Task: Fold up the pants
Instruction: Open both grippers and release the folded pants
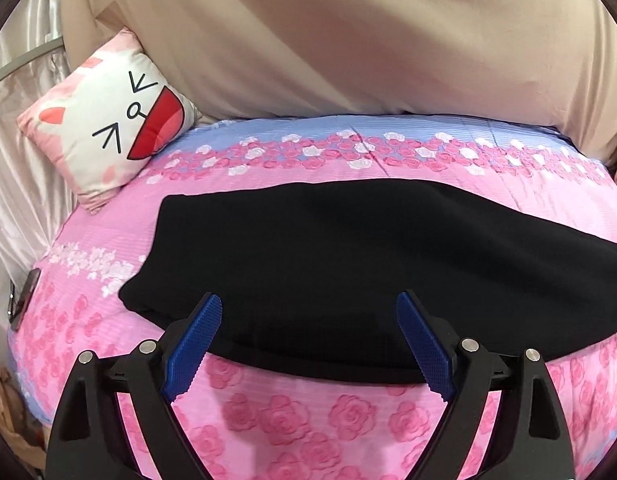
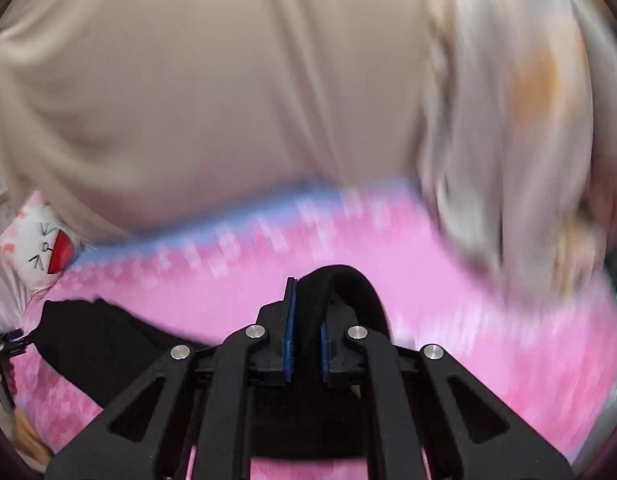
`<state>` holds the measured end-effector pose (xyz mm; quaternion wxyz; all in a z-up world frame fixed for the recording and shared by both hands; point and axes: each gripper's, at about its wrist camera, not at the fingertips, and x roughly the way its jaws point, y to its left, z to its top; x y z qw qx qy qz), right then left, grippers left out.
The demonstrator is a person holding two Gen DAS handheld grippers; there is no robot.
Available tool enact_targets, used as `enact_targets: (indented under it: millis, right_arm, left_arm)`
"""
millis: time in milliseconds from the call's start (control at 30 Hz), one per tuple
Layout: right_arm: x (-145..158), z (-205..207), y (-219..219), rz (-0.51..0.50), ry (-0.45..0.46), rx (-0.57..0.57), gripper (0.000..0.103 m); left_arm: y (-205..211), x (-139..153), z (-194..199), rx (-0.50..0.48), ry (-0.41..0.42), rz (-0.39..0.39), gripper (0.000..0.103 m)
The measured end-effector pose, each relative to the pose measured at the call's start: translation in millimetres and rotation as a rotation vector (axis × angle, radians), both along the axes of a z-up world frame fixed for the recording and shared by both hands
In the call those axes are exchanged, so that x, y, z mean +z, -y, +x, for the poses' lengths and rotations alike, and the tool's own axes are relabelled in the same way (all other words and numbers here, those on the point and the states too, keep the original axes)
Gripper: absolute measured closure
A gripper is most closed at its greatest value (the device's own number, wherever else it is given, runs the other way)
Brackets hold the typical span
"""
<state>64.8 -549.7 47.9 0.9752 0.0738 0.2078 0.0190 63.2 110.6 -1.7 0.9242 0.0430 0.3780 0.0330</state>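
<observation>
- Pants: black, lying flat across the pink rose-print bedspread; the near edge runs along the front of the bed.
- Left gripper: jaws spread wide and holding nothing; the 2 blue-padded fingers hover over the near edge of the pants, 1 toward each side.
- Right gripper: jaws drawn close together, clamped on a fold of the black pants that arches up and over the right finger.
- In the right wrist view the rest of the garment trails off to the left on the bedspread; that view is motion-blurred.
- Cat-face cushion: at the far left corner of the bed, propped against a beige drape.
</observation>
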Motion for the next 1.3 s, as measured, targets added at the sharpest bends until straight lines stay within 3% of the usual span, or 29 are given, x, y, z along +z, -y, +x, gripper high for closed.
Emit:
enact_targets:
  millis: [67,100,167,200,267,367,467,567,633,667,700,733,767,800,833,933,967,1033,1100,1200,1300]
  right_arm:
    - [-21,-7,14,-0.057,-0.053,-0.029,0.087]
    - [-39,-7,22,-0.06,-0.104,-0.055,0.064]
    - [-99,-11,46,-0.086,-0.281,-0.173,0.035]
    - [-130,-19,58,-0.098,-0.377,-0.223,0.035]
    - [-154,-36,69,-0.065,-0.438,-0.272,0.035]
    - [-135,-50,66,0.002,-0.351,-0.274,0.034]
    - [-107,-29,63,0.007,-0.307,-0.255,0.015]
    - [-107,16,68,0.01,-0.38,-0.232,0.015]
    - [-119,39,72,0.091,-0.469,-0.162,0.015]
    - [-124,43,70,0.106,-0.503,-0.156,0.027]
    - [-130,49,62,0.099,-0.54,-0.109,0.06]
    - [-133,51,53,0.09,-0.559,-0.069,0.076]
    - [-128,54,41,0.053,-0.555,-0.055,0.088]
    - [-119,53,32,0.014,-0.526,-0.055,0.089]
    - [-102,51,23,-0.028,-0.466,-0.052,0.089]
    - [-29,26,0,-0.115,-0.155,-0.007,0.089]
    - [-15,19,-5,-0.184,-0.1,-0.022,0.088]
    - [-29,21,0,-0.261,-0.158,-0.043,0.08]
    - [-79,26,26,-0.264,-0.32,-0.126,0.038]
    - [-136,10,48,-0.311,-0.492,-0.259,0.039]
    - [-129,-21,38,-0.231,-0.416,-0.264,0.039]
  left_arm:
    - [4,-4,-1,-0.009,-0.005,0.0,0.016]
    - [5,-9,-2,-0.016,-0.01,-0.005,0.016]
    - [8,-15,-1,-0.021,-0.03,-0.001,0.016]
    - [9,-18,0,-0.02,-0.041,0.007,0.016]
    - [13,-24,4,-0.025,-0.063,0.02,0.016]
    - [22,-24,11,-0.037,-0.07,0.019,0.016]
    - [34,-20,16,-0.053,-0.057,-0.004,0.016]
    - [48,-16,18,-0.076,-0.046,-0.021,0.016]
    - [56,-13,17,-0.092,-0.041,-0.013,0.016]
    - [58,-11,17,-0.095,-0.039,-0.006,0.016]
    - [59,-10,15,-0.102,-0.037,0.002,0.016]
    - [59,-10,15,-0.104,-0.035,0.006,0.016]
    - [58,-10,15,-0.102,-0.037,0.011,0.016]
    - [57,-11,16,-0.098,-0.044,0.015,0.016]
    - [57,-13,19,-0.092,-0.051,0.019,0.016]
    - [56,-12,26,-0.071,-0.054,0.027,0.016]
    - [56,-11,26,-0.07,-0.048,0.02,0.016]
    - [57,-9,25,-0.072,-0.039,0.003,0.016]
    - [58,-10,23,-0.082,-0.033,-0.007,0.016]
    - [57,-17,21,-0.077,-0.049,0.009,0.016]
    - [51,-24,25,-0.059,-0.075,0.03,0.016]
